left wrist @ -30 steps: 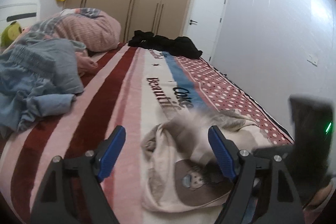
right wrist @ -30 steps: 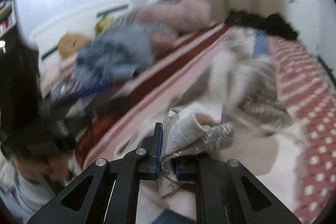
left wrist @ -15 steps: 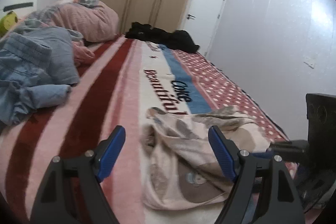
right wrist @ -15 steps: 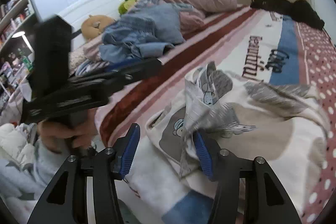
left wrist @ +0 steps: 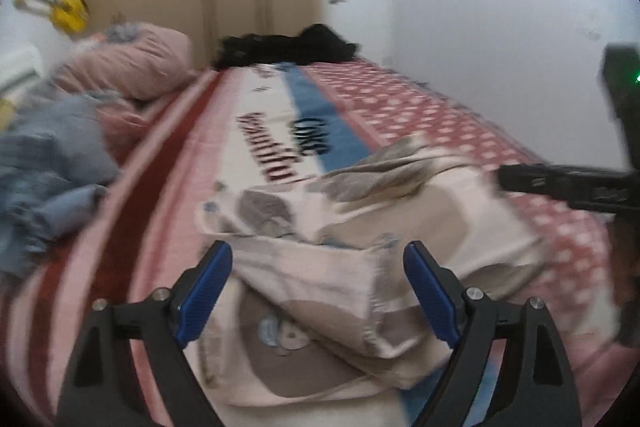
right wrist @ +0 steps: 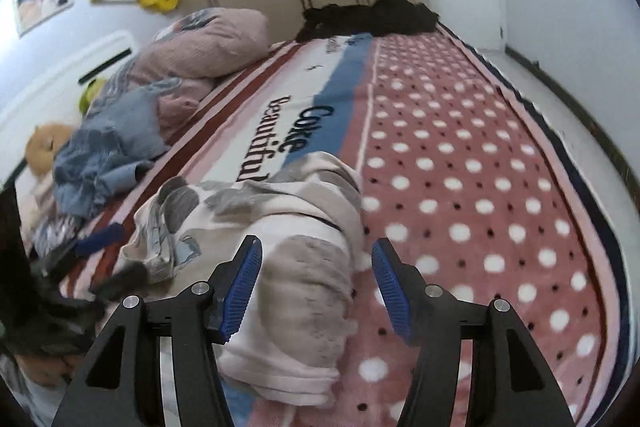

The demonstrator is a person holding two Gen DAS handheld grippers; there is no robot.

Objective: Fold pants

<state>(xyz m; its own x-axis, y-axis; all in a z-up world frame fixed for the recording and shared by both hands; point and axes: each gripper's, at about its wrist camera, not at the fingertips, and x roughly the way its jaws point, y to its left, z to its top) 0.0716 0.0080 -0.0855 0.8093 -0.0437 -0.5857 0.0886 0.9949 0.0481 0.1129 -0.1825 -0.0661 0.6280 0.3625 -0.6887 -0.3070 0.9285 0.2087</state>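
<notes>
The pants (left wrist: 360, 247) are cream and beige with cartoon patches. They lie crumpled in a heap on the bed's near end, and also show in the right wrist view (right wrist: 288, 235). My left gripper (left wrist: 318, 291) is open, low over the near edge of the heap, holding nothing. My right gripper (right wrist: 316, 287) is open over the heap's right part, holding nothing. The right gripper's black body (left wrist: 568, 183) shows at the right edge of the left wrist view. The left gripper's blurred black body (right wrist: 60, 267) shows at the left of the right wrist view.
The bed carries a striped and polka-dot blanket (right wrist: 460, 167). Blue clothes (right wrist: 104, 155) and a pink pillow (right wrist: 208, 43) lie on the left. Black clothes (right wrist: 372, 15) lie at the far end. A wardrobe and white door stand behind. A white wall runs along the right.
One second ago my right gripper was shut on the pants fabric; it has opened, dropped it, and shifted right. The left gripper stayed open and moved closer over the heap.
</notes>
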